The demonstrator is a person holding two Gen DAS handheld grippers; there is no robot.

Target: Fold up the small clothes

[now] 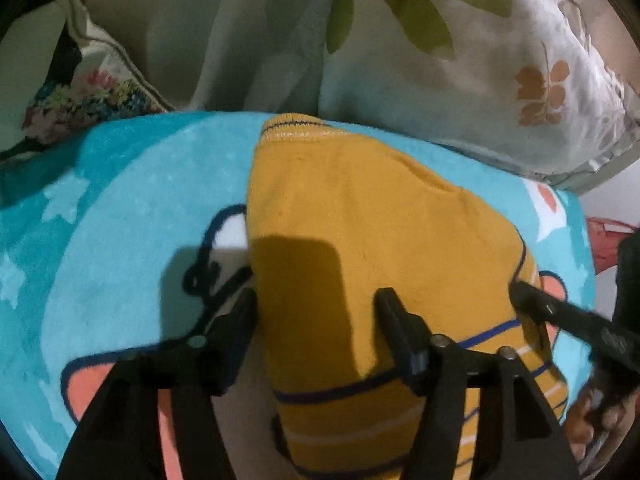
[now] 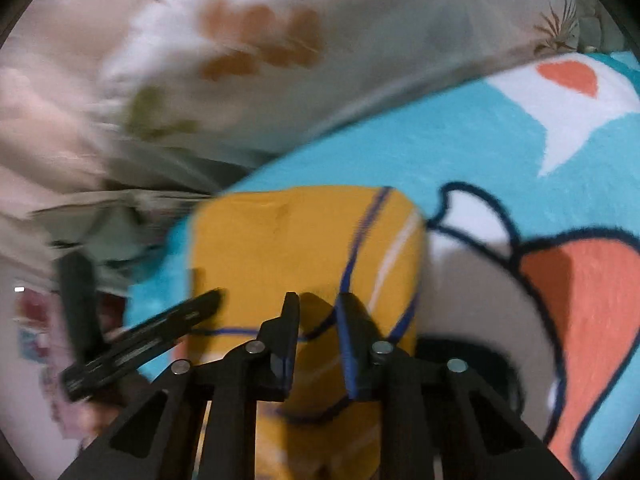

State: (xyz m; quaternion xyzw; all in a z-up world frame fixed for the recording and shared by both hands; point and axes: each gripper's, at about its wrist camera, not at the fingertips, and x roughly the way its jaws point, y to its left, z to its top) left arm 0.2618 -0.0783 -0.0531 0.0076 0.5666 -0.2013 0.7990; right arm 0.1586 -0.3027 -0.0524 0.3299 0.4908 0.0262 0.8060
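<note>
Left wrist view: left tool (image 1: 316,300) spread over yellow garment (image 1: 360,220) on turquoise blanket (image 1: 120,184).

Home bedroom: leaf-print pillow (image 1: 500,80), cartoon blanket (image 1: 120,200)

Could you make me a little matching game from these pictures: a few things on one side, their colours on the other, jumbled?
Things:
1. garment
2. blanket
3. left gripper
4. pillow

Colours:
A. black
B. white with leaf prints
C. mustard yellow with blue stripes
D. turquoise with cartoon shapes

Pairs: 1-C, 2-D, 3-A, 4-B
</note>
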